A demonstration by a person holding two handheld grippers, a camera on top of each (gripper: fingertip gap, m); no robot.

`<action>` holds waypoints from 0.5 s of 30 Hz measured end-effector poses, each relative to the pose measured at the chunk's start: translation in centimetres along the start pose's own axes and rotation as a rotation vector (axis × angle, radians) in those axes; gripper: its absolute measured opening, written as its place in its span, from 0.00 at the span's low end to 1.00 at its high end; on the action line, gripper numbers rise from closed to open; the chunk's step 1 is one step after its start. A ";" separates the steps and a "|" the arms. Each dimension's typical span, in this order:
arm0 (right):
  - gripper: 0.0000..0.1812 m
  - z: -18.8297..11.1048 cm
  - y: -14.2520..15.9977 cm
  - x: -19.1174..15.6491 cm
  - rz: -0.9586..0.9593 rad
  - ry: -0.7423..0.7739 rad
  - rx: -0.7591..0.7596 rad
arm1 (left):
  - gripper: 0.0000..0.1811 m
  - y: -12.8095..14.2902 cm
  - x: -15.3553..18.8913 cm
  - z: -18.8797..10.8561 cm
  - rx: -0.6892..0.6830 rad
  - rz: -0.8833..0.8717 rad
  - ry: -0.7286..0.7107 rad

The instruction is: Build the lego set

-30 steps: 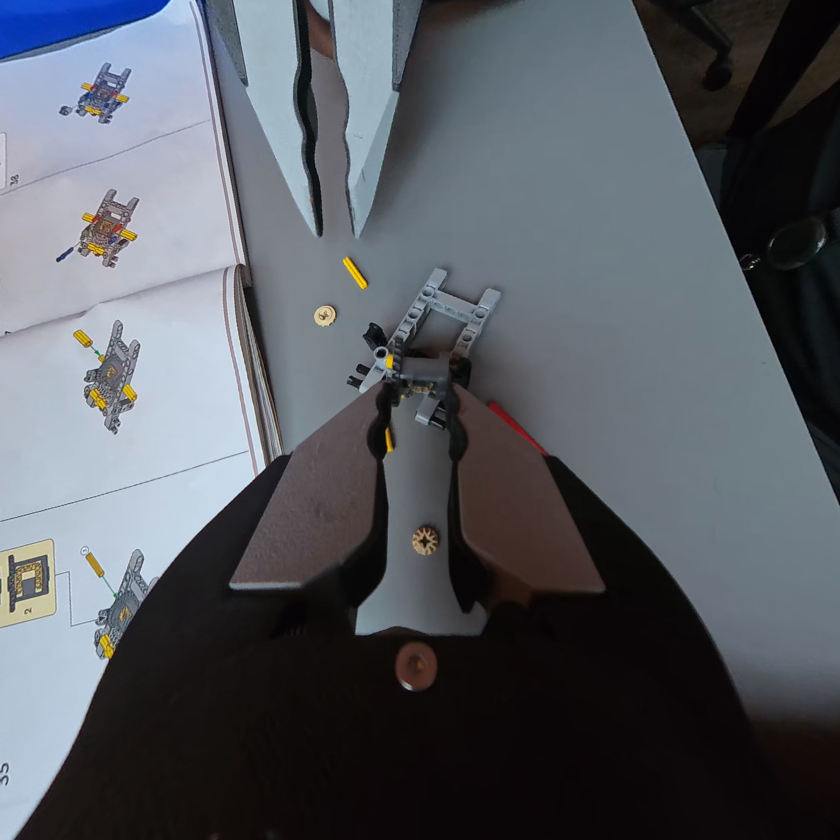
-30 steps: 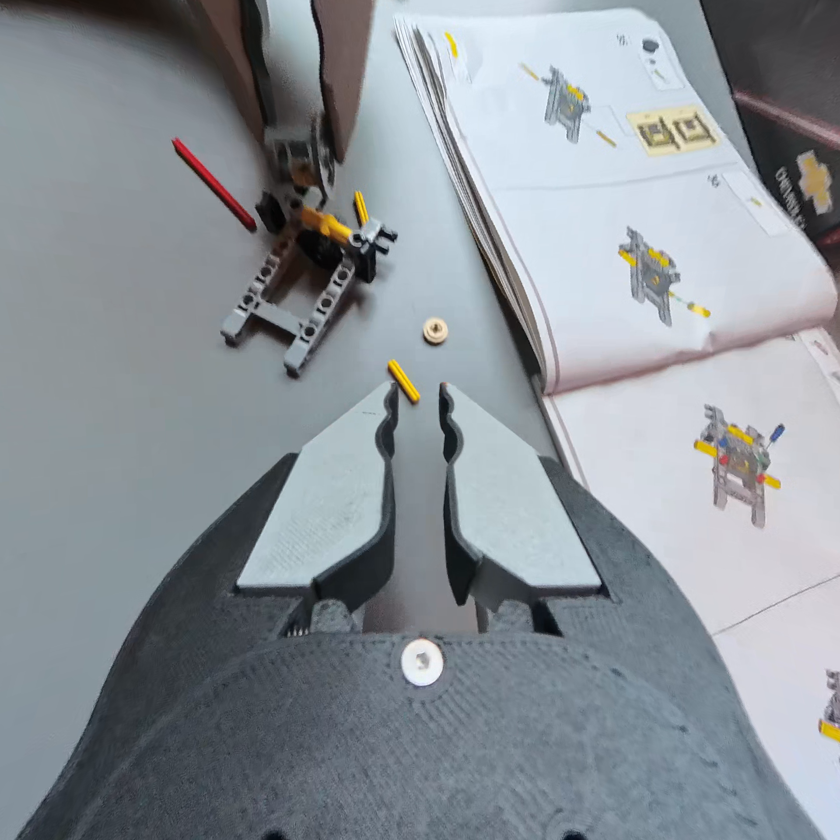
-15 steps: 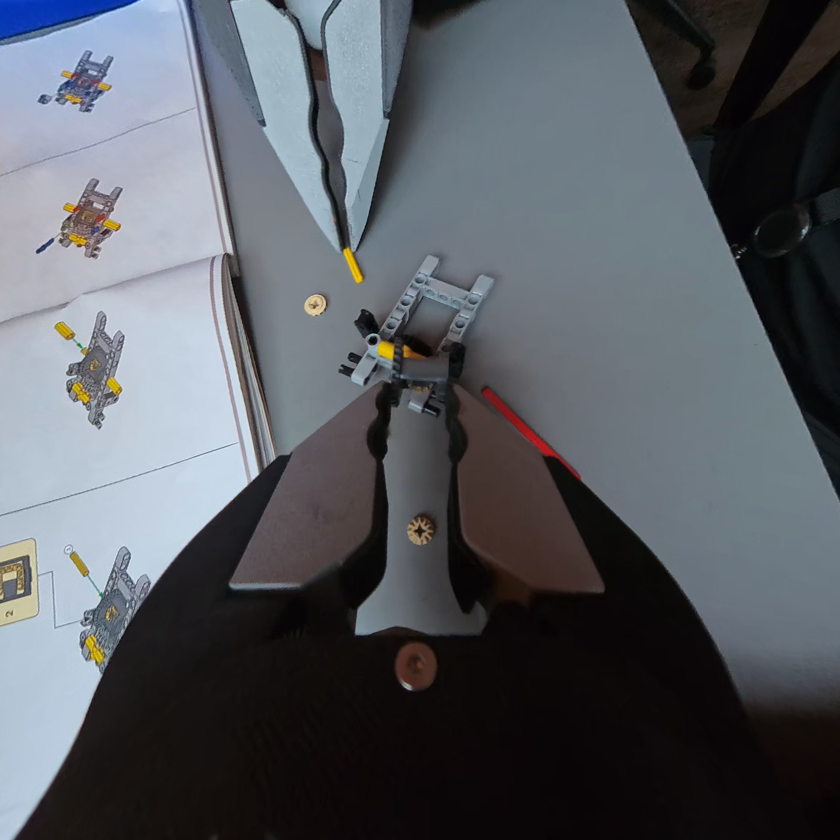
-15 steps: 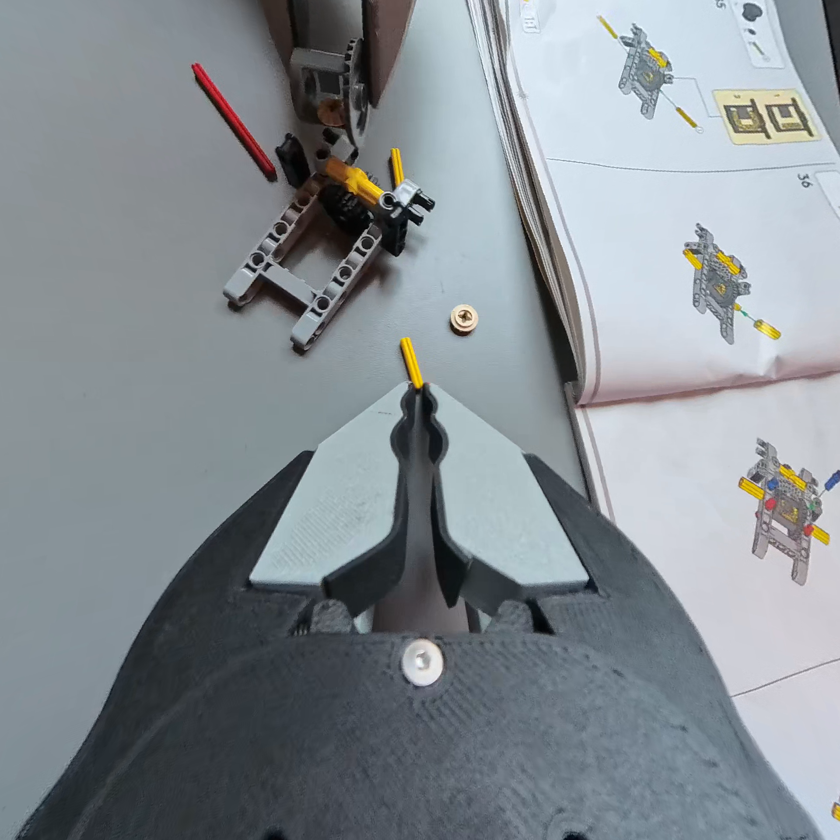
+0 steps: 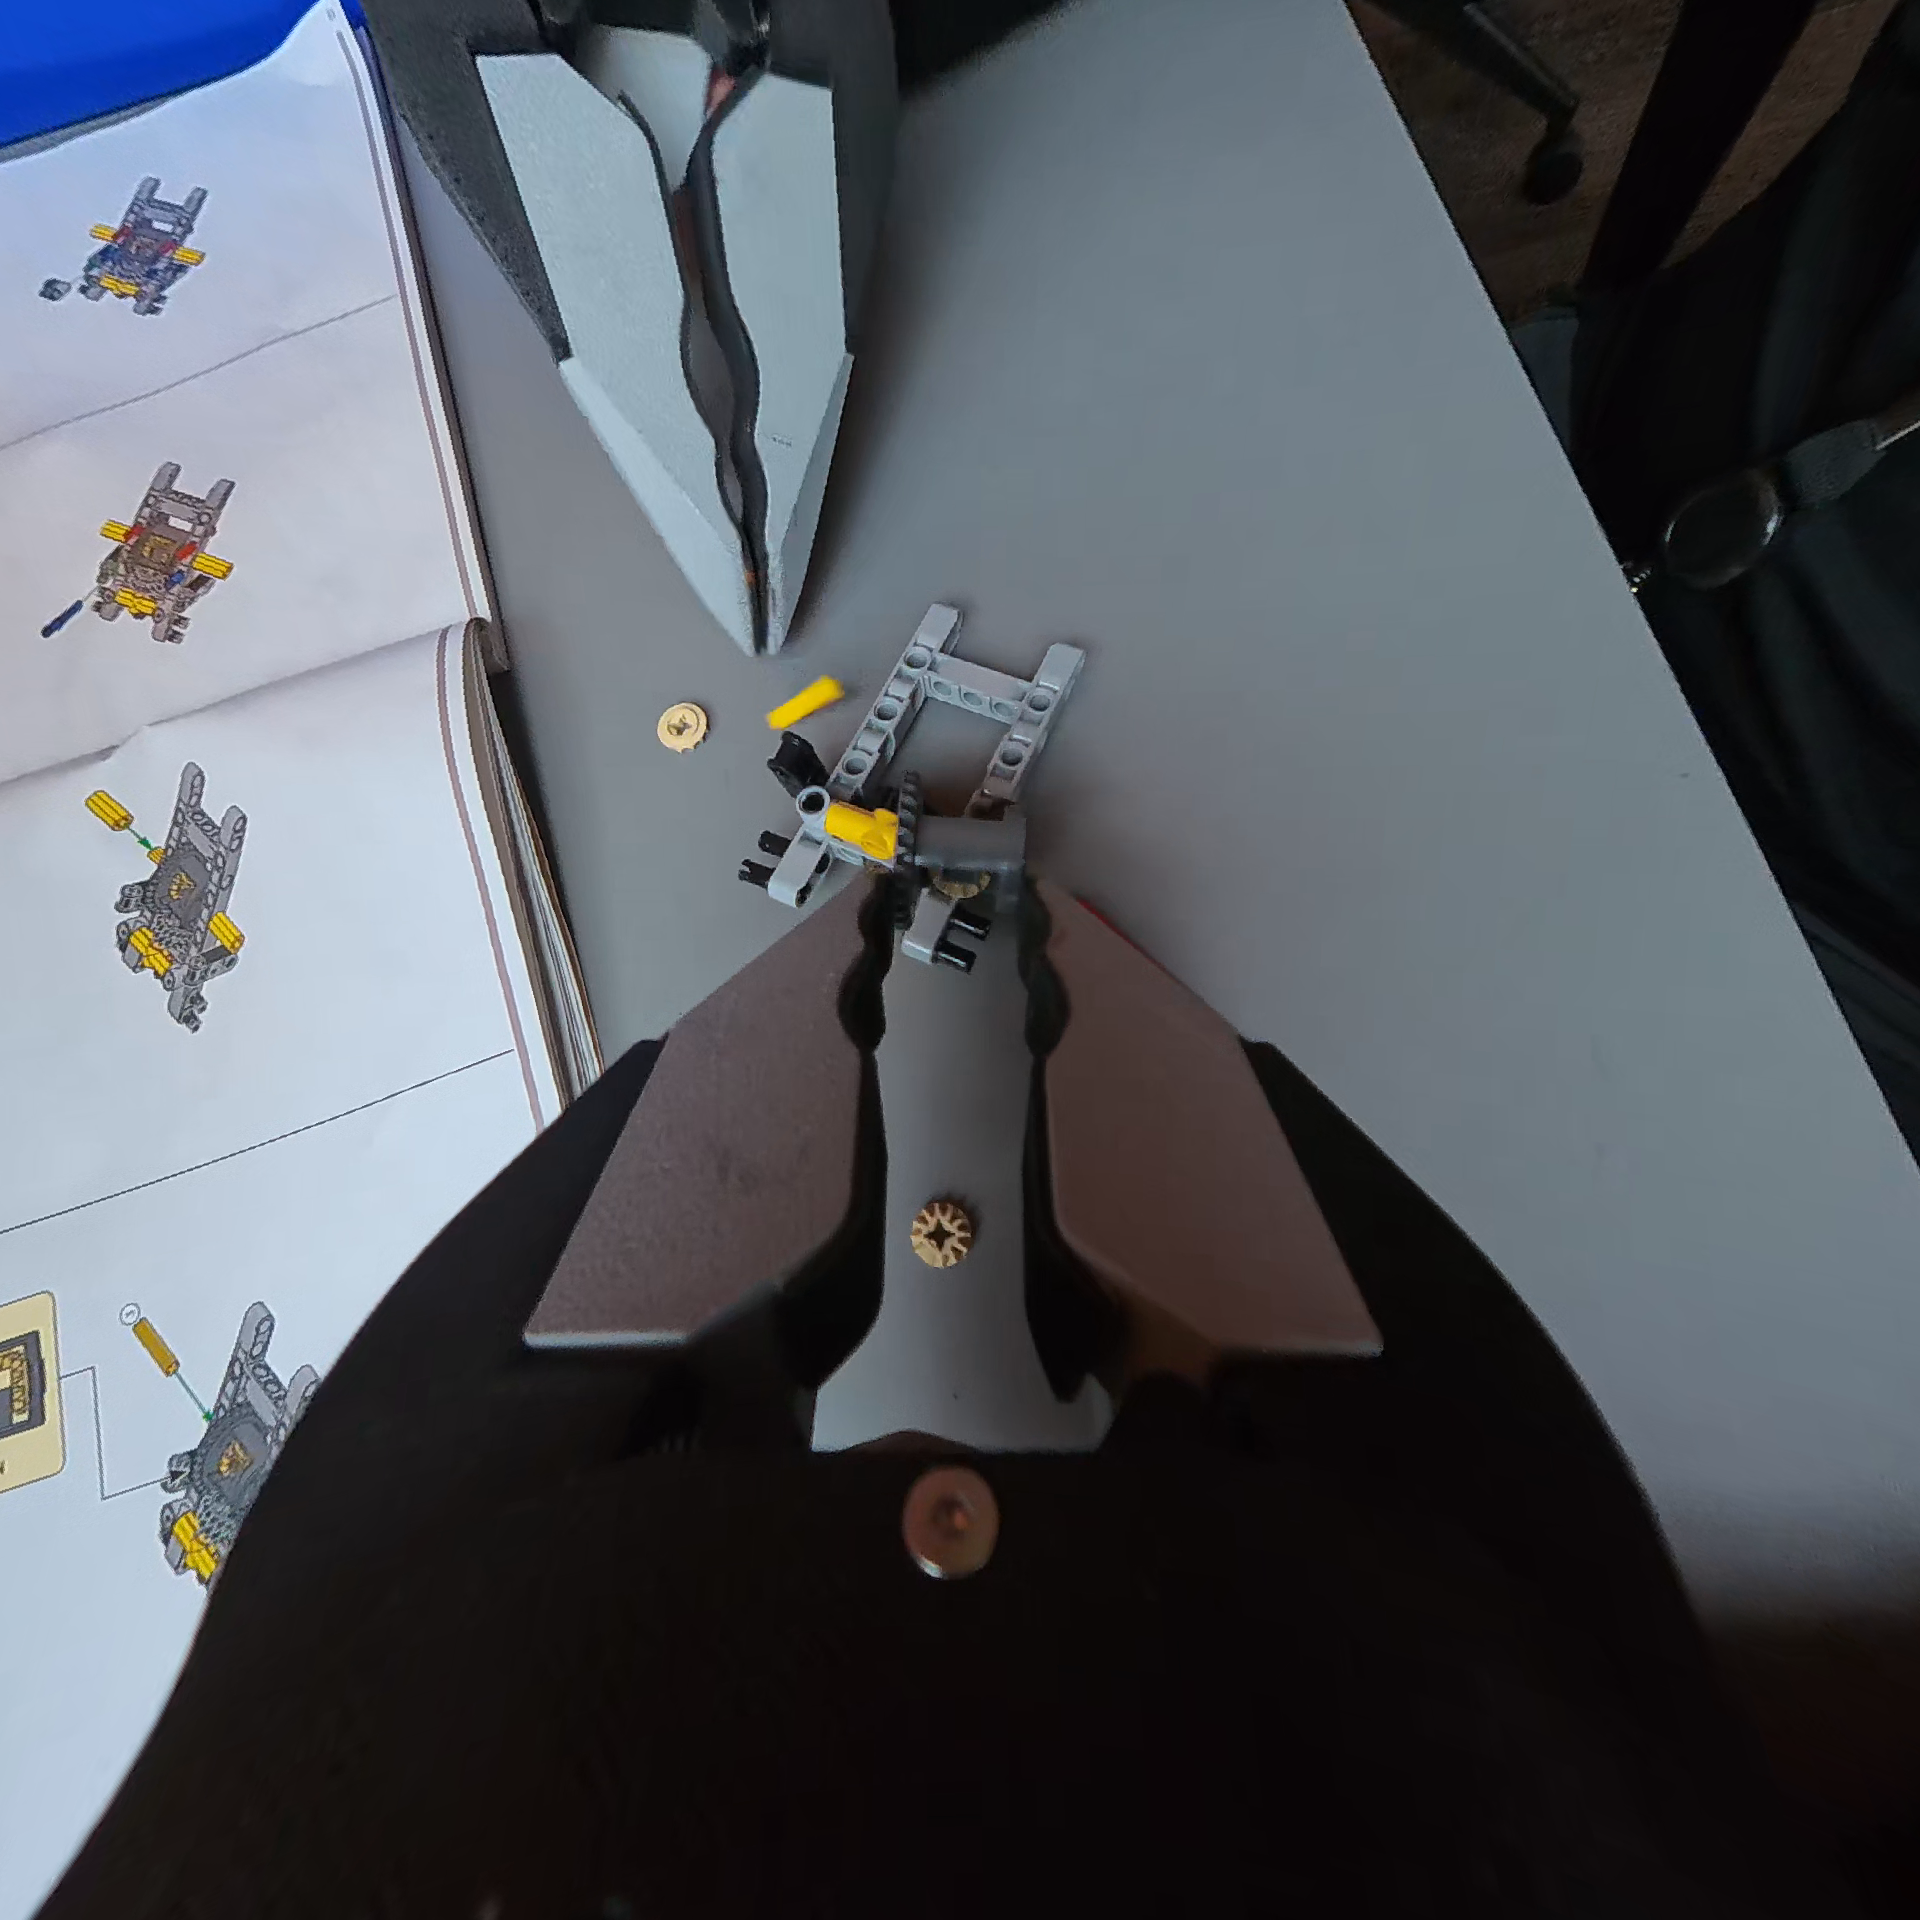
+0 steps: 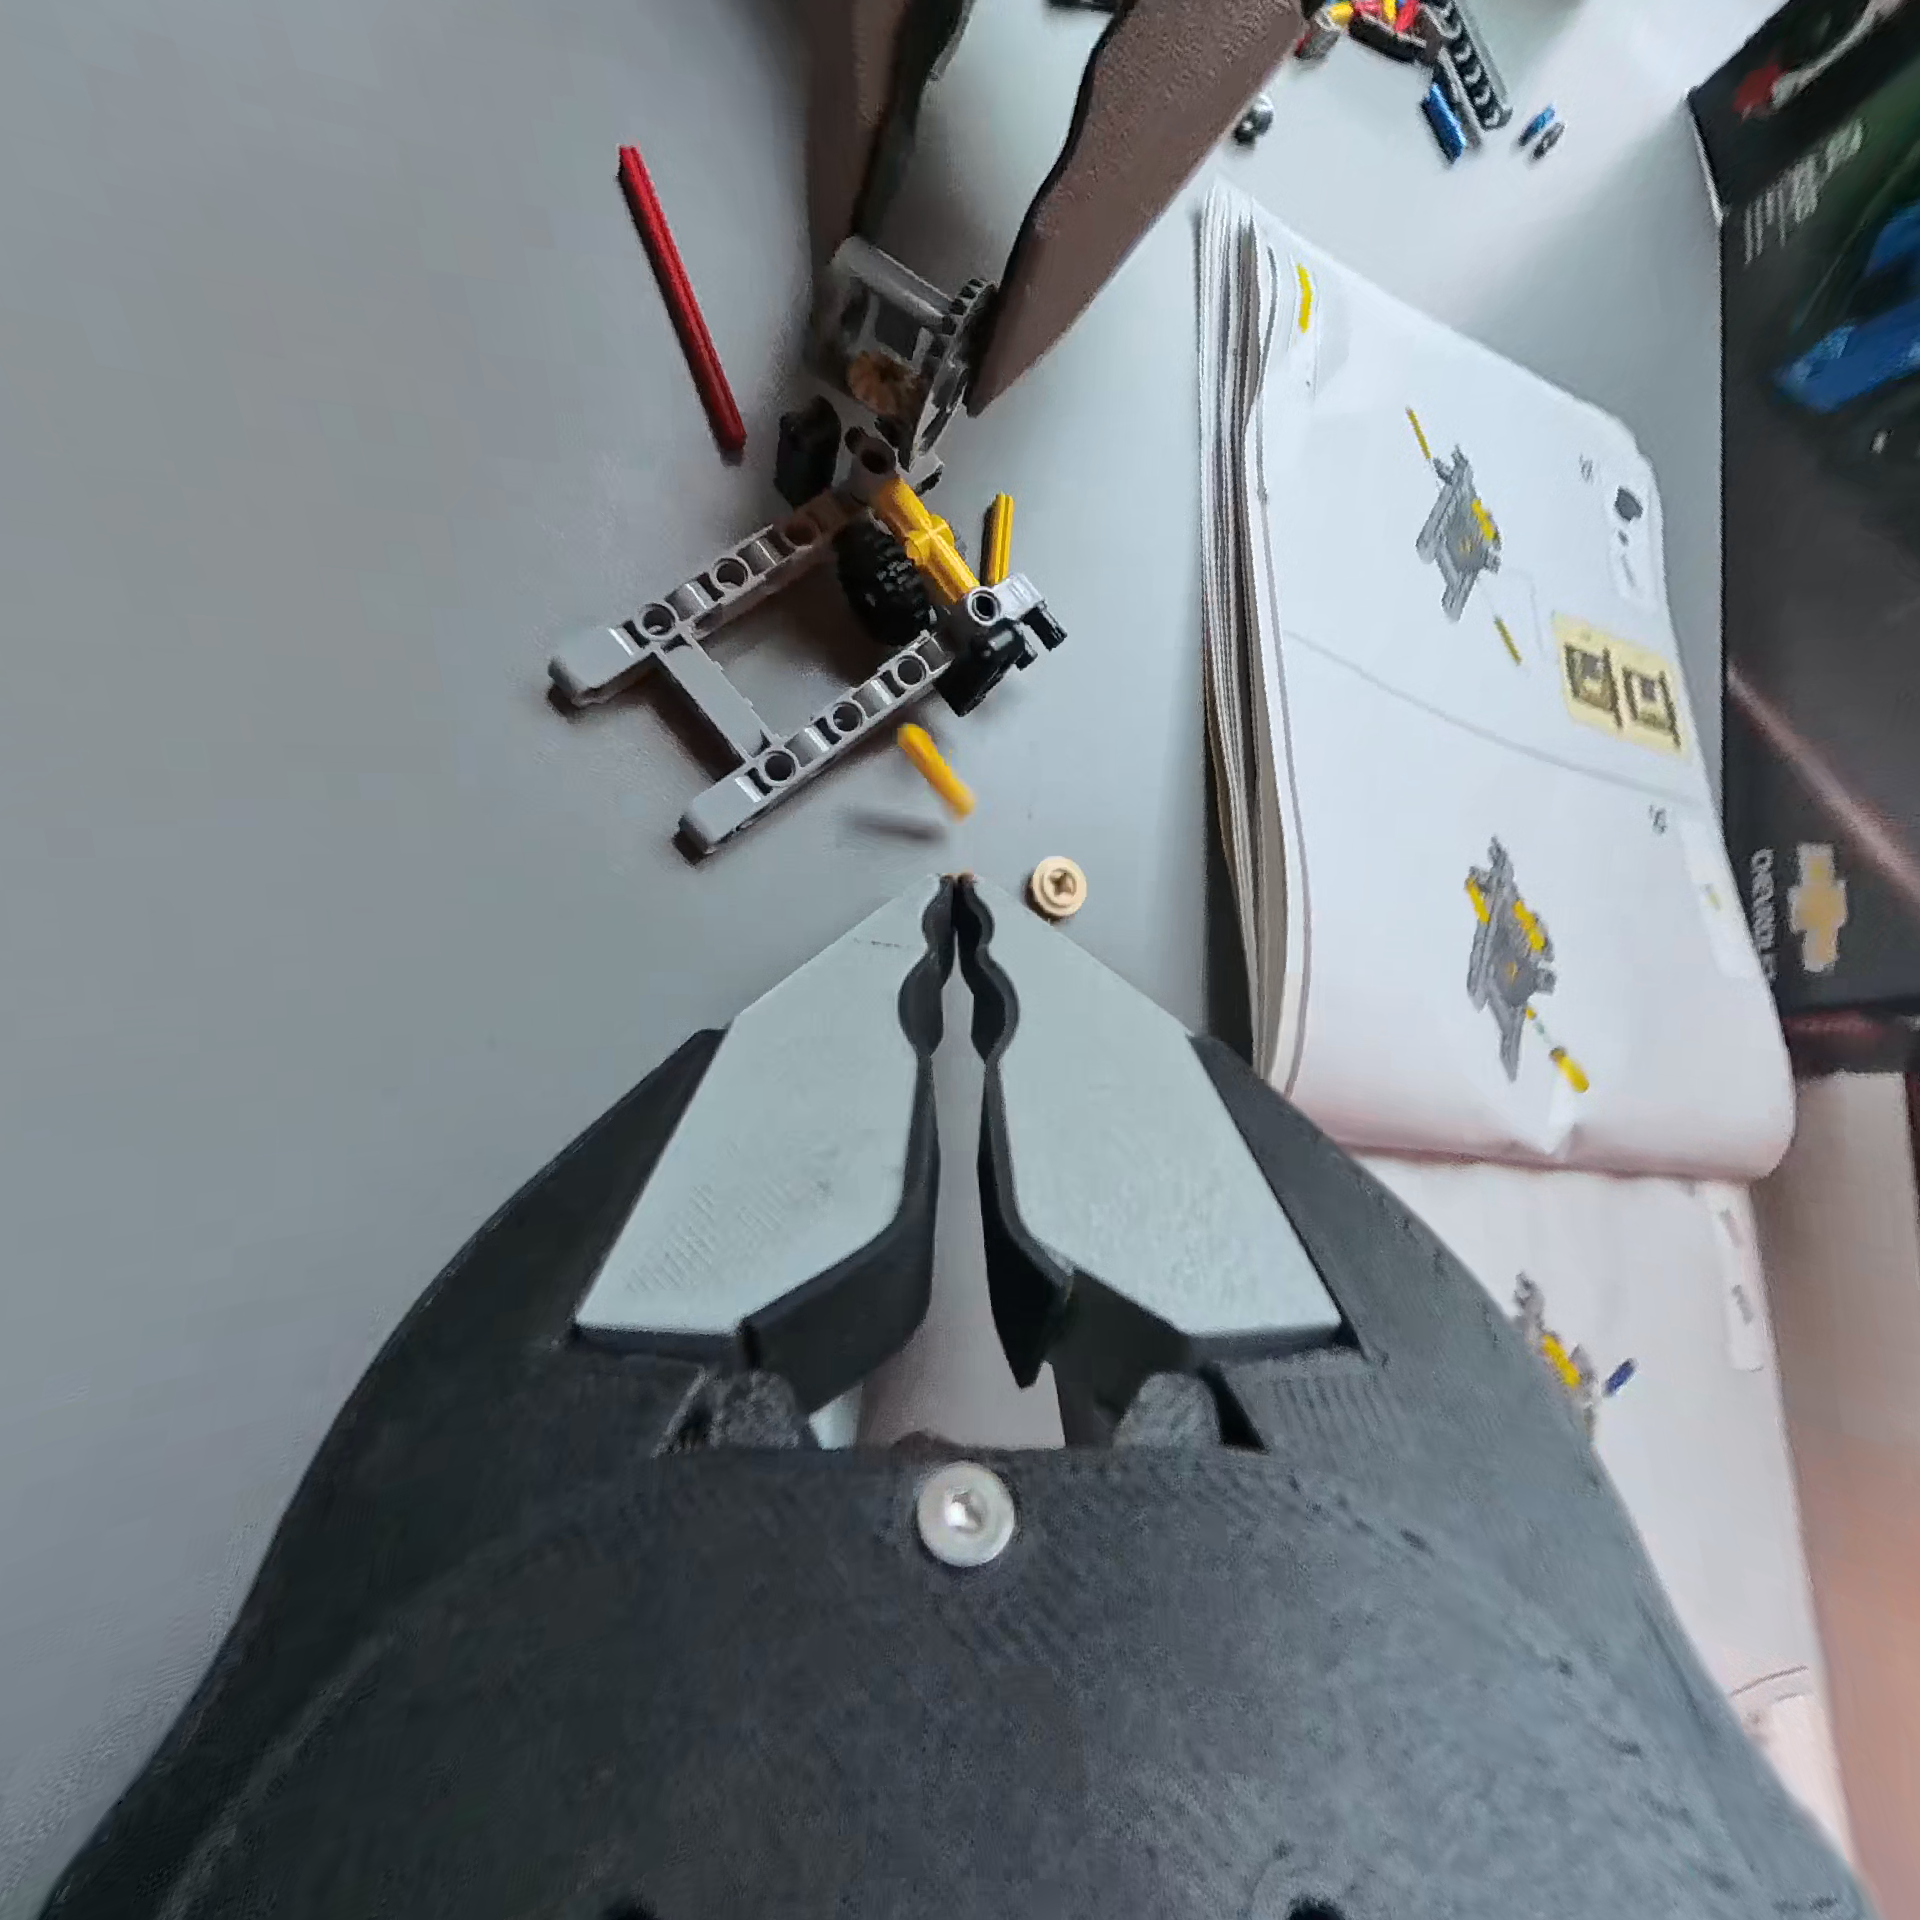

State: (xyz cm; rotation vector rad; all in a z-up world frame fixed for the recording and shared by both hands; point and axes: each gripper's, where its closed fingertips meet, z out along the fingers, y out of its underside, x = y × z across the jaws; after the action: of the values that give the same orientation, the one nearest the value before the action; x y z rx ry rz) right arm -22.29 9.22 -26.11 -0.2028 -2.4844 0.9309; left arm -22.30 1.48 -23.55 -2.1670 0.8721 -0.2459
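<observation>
My left gripper point(image 5: 951, 899) is shut on the near end of the grey Lego frame assembly point(image 5: 961, 717), at its grey block with a black gear and a yellow connector. The frame rests on the table. My right gripper point(image 6: 958, 883) is shut and empty, its tips just short of the frame point(image 6: 727, 665). It also shows in the left wrist view point(image 5: 764, 623). A short yellow pin point(image 6: 935, 767) is blurred and loose between its tips and the frame; it also shows in the left wrist view point(image 5: 805, 701).
The open instruction booklet point(image 5: 260, 727) lies beside the work spot. A tan round piece point(image 6: 1058, 886), a tan gear point(image 5: 942, 1233), a red axle point(image 6: 681, 301) and a thin yellow axle point(image 6: 997, 535) lie on the grey table point(image 5: 1247, 520). A dark box point(image 6: 1818, 520) and loose parts point(image 6: 1455, 62) are farther off. My right fingertips sit around 9 cm from my left ones. The thin yellow axle point(image 6: 997, 535) lies around 4 cm away from my left fingertips.
My right gripper closed on the yellow pin half a second ago; now the pin is out of its shut tips, loose beside the frame. The left gripper still holds the assembly.
</observation>
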 end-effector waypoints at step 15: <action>0.03 -0.8 0.3 1.3 0.018 0.002 -0.012 | 0.12 0.5 0.1 -0.1 -0.008 -0.010 0.011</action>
State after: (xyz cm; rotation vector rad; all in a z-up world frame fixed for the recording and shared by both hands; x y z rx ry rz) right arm -23.04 10.31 -25.28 -0.2306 -2.4907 0.9230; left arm -22.55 1.10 -23.86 -2.1800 0.8696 -0.2600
